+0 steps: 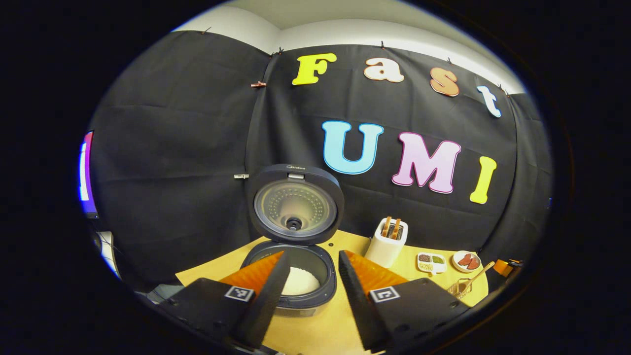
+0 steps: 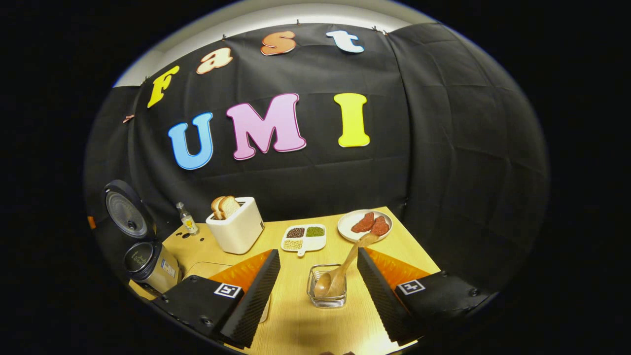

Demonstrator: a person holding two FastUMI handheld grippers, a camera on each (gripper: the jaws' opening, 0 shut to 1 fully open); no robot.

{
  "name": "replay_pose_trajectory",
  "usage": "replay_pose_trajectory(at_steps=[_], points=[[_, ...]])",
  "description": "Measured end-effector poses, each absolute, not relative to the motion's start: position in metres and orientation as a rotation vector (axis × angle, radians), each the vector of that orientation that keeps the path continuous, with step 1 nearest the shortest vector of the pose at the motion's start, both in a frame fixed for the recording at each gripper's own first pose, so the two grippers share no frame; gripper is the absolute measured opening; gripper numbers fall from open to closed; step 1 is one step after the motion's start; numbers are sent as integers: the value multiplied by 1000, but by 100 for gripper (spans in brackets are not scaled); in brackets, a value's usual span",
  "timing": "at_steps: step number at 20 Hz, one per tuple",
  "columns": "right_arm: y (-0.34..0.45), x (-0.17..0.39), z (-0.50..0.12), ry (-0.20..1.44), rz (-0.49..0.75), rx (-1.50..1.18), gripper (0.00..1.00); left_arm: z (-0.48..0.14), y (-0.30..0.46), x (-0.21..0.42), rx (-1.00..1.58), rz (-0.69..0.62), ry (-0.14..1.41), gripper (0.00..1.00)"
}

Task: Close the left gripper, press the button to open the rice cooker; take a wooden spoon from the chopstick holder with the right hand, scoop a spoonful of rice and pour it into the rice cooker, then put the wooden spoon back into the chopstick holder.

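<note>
Black cloth hangs behind my wooden table (image 2: 296,315), and both my tongs hover above it with fingers spread wide, holding nothing. Looking along my left gripper (image 1: 313,276), I see the cooker (image 1: 296,276) straight ahead, its lid (image 1: 295,204) standing upright and white rice (image 1: 300,281) lying in the pot; this view gives the pot's inside, which my right one cannot. Beyond it to the right stands the toaster (image 1: 388,244), then a small divided dish (image 1: 432,262), a plate (image 1: 466,261) and, near the edge, the holder (image 1: 461,287) with the spoon (image 1: 475,277) leaning out. Looking along my right gripper (image 2: 318,276), the clear holder (image 2: 328,286) sits just ahead between my fingers, the spoon (image 2: 345,268) resting bowl-down inside it, handle tilted toward the plate (image 2: 365,224). This side also shows a small bottle (image 2: 186,218) beside the toaster (image 2: 236,224), and the cooker (image 2: 143,256) far left, seen from its side.
</note>
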State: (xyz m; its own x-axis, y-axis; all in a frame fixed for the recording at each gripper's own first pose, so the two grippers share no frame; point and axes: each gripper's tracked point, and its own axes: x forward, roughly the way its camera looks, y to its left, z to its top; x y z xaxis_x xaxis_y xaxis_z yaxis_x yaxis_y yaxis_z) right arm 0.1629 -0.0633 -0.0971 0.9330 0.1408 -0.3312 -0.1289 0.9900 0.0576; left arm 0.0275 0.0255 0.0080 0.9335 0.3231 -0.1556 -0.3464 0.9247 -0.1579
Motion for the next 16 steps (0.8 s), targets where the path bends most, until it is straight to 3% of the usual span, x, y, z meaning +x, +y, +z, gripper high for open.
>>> replay_pose_trajectory(at_steps=[1,2,3,16], points=[[-67,167,-101,351,132,48,99,7,20,27,-190,341,126,80],[-72,172,-106,358,123,62,99,1,17,28,-192,343,134,82],[-77,179,-110,365,112,71,99,-4,12,27,-194,347,149,94],[-106,261,-196,519,34,164,98,-64,-35,3,-219,442,304,95]])
